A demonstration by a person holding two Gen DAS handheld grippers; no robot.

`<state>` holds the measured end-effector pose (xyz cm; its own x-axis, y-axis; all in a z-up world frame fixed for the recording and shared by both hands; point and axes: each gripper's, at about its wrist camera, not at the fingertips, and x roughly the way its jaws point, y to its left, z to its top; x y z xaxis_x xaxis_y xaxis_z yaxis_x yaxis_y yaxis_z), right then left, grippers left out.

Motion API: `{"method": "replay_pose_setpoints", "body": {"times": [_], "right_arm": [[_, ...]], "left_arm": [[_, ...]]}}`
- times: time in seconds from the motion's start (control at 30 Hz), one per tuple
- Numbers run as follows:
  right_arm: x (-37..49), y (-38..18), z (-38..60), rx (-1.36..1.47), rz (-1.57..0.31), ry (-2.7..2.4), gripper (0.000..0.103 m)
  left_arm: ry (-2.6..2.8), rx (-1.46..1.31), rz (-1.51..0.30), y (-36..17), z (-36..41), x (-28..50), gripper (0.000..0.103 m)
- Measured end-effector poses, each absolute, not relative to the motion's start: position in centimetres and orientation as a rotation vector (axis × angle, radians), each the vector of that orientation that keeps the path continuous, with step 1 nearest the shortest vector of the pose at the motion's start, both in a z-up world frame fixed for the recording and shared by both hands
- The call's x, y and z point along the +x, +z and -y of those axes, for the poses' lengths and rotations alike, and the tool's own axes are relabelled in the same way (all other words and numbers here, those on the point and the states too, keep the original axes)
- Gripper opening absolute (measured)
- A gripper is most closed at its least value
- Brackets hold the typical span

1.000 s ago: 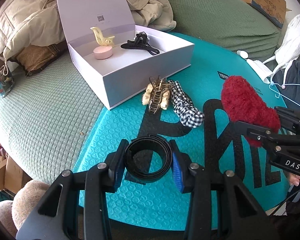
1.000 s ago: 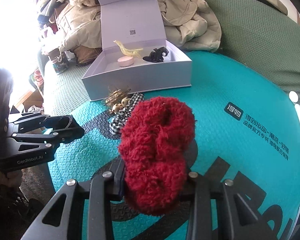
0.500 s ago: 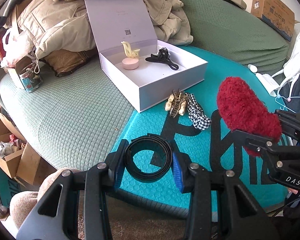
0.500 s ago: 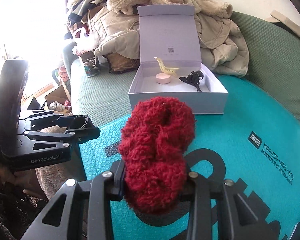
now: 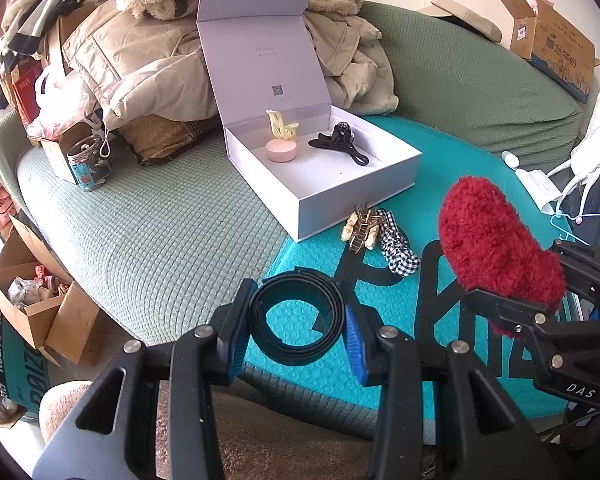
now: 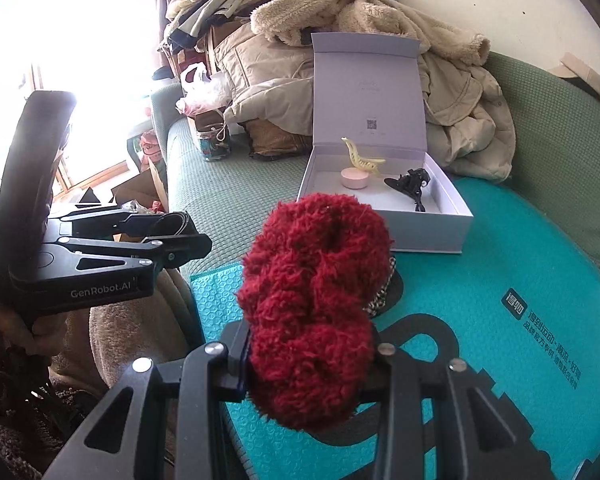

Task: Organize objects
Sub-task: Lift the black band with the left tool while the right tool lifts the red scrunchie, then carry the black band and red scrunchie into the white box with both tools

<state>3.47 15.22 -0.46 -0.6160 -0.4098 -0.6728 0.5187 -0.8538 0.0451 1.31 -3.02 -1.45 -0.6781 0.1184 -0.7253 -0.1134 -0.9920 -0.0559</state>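
Both grippers tilted downward, loaded

A green quilted bed point(image 5: 172, 216) carries a teal mat point(image 5: 452, 184), on which an open white box point(image 5: 364, 184) sits, with a gold claw clip point(image 5: 362, 226) and a checked scrunchie point(image 5: 398, 250) just beside its front wall. Heaped coats point(image 5: 148, 68) and a patterned jar point(image 5: 88, 160) rest on the cover behind

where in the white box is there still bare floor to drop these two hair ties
The white box has bare floor along its near front wall, ahead of the pink disc and black clip. The back, by the yellow clip, is crowded.
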Motion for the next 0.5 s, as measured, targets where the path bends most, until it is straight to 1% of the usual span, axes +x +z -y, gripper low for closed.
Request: {"method": "replay_pose_setpoints", "body": {"times": [0.27,0.5], "right_arm": [[2.8,0.4,-15.2,0.941,-0.211,-2.432,0.036],[0.4,0.9,-15.8,0.937,-0.190,-2.441,0.036]], "left_arm": [[2.747,-1.194,-0.025,-0.3,2.3,0.0,0.038],[2.727,-1.220,-0.020,0.0,2.2,-3.4,0.038]]}}
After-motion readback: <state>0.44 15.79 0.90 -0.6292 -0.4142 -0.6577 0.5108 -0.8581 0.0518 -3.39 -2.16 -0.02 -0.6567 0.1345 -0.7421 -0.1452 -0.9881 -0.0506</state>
